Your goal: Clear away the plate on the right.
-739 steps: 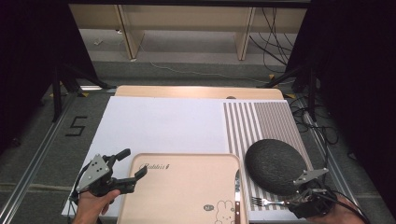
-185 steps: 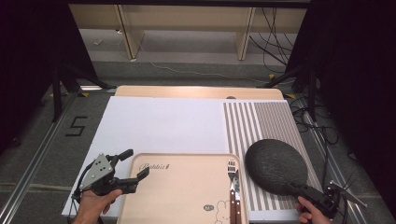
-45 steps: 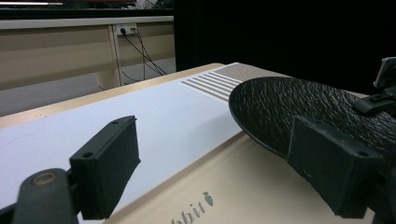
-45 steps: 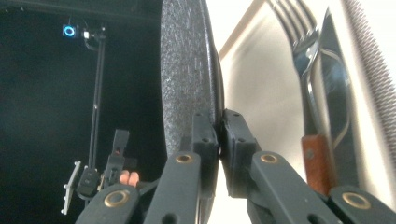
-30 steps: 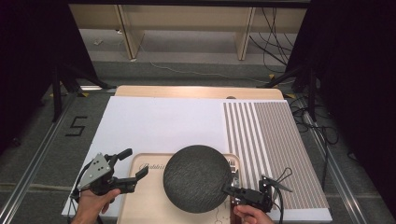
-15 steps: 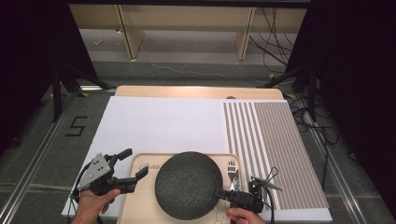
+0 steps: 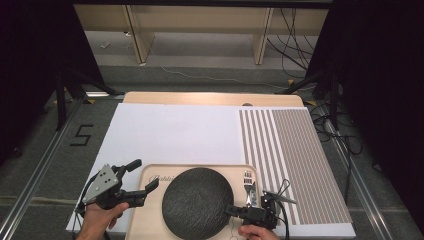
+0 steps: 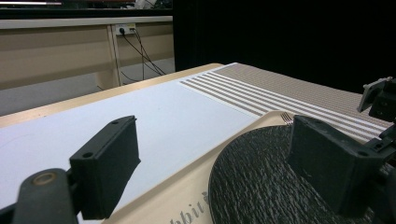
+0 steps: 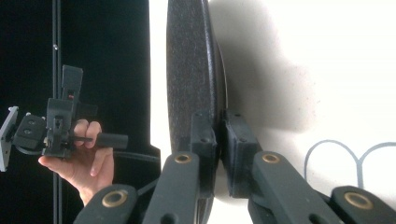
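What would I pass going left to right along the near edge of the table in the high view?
Left gripper → dark round plate on the tray → fork → right gripper gripping the plate's rim → striped mat.

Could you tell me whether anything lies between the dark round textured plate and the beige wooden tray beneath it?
Nothing visible does. The dark round textured plate, clamped at its rim by the right gripper, hangs over a bare part of the beige wooden tray. The silver fork lies beside the plate on the tray's right edge.
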Demonstrator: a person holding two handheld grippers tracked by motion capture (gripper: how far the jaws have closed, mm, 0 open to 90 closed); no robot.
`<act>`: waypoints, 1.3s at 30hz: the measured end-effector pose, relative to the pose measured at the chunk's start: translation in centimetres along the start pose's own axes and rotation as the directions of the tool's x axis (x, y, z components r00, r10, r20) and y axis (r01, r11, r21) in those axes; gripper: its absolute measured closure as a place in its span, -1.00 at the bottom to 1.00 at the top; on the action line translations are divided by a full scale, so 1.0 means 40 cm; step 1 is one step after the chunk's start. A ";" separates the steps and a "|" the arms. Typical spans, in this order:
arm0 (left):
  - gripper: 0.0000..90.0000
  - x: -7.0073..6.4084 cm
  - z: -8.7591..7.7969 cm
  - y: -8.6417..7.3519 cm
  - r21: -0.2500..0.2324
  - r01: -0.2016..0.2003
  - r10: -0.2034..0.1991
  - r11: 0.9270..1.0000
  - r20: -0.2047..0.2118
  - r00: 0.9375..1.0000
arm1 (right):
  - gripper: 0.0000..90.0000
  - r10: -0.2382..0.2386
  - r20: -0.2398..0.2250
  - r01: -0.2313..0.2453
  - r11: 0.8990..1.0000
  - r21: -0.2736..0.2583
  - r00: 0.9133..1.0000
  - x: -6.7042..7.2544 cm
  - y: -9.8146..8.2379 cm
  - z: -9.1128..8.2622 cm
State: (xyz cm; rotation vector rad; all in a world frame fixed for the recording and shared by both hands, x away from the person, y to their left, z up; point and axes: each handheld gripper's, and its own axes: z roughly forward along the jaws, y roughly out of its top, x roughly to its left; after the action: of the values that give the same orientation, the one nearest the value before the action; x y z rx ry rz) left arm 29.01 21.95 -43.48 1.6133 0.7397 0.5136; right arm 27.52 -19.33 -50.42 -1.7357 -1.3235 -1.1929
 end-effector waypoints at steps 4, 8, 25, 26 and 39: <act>-0.65 -0.001 0.002 -0.001 -0.003 0.000 0.000 1.000 0.005 1.000 | 0.89 0.012 0.005 -0.012 1.000 0.010 1.000 -0.007 -0.003 0.007; -0.65 0.000 0.000 -0.001 0.005 -0.002 0.002 1.000 -0.002 1.000 | 0.89 0.020 0.000 -0.020 1.000 0.024 1.000 -0.008 -0.001 0.009; -0.65 -0.002 0.002 -0.002 0.010 -0.007 0.007 1.000 0.002 1.000 | 0.29 -0.042 0.074 0.036 0.996 0.085 0.996 0.010 0.009 0.017; -0.65 -0.002 0.002 -0.003 0.010 -0.006 0.006 1.000 0.001 1.000 | 0.22 -0.075 0.085 0.067 0.993 0.094 0.994 0.018 0.008 0.017; -0.65 -0.001 0.002 -0.003 0.011 -0.005 0.005 1.000 0.001 1.000 | -0.51 -0.270 0.194 0.255 0.962 0.099 0.943 0.085 0.003 0.000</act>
State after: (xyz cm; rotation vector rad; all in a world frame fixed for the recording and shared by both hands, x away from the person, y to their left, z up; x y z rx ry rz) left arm 29.01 21.87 -43.60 1.6260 0.7390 0.5125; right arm 27.91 -18.08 -47.26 -1.7051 -1.7456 -1.1116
